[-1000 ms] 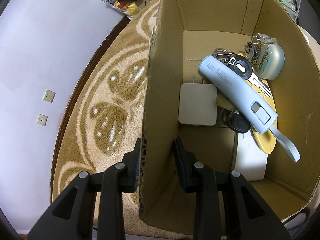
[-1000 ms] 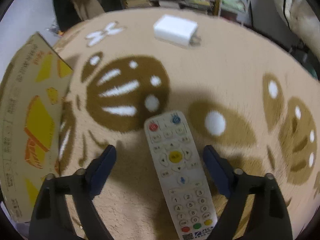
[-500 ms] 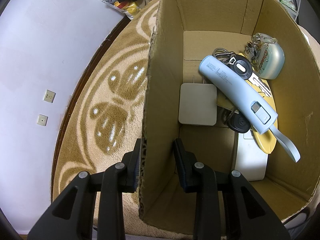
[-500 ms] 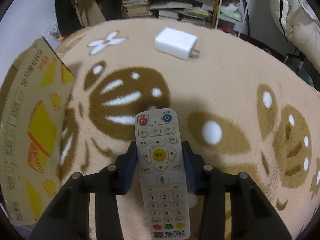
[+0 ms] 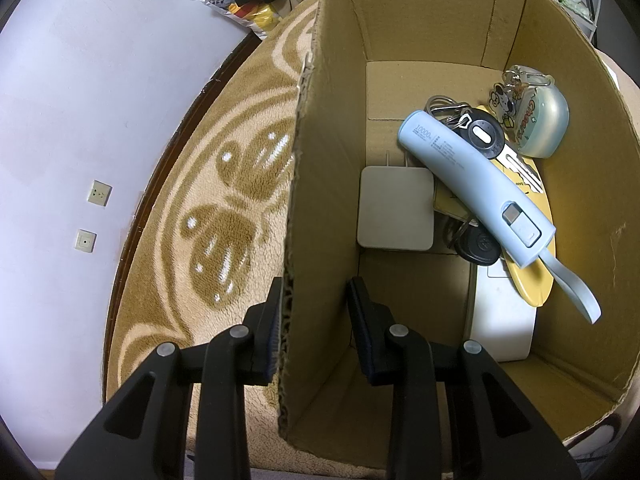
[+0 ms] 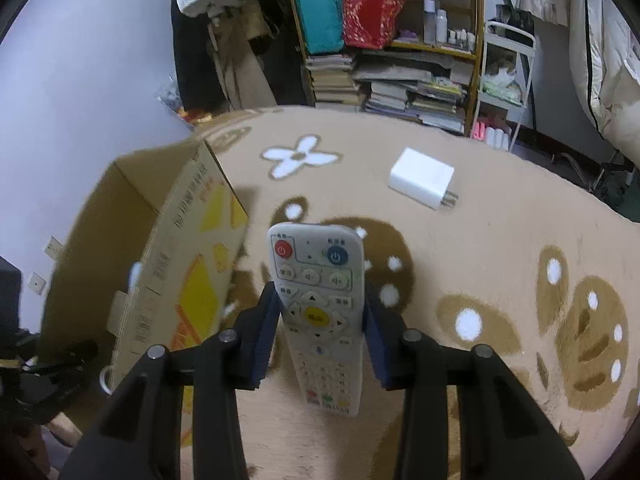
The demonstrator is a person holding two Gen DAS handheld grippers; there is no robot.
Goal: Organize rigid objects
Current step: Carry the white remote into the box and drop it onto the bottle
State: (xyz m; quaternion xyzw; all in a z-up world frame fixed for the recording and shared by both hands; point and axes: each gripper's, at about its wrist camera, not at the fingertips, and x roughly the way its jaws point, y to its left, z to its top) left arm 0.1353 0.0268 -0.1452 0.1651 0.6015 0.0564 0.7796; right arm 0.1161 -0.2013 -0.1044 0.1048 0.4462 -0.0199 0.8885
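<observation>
"10000" on blue power bank (image 5: pixel 476 184)

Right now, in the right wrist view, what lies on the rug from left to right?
Cardboard box → remote, held in the right hand-held gripper → white charger.

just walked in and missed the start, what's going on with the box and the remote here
A person is tidying small items into a cardboard box. The left gripper straddles the box's side wall, steadying it. The right gripper is shut on a white remote control, held above the rug. A power bank, keys and a charger are already inside; another white charger lies on the rug.
</observation>
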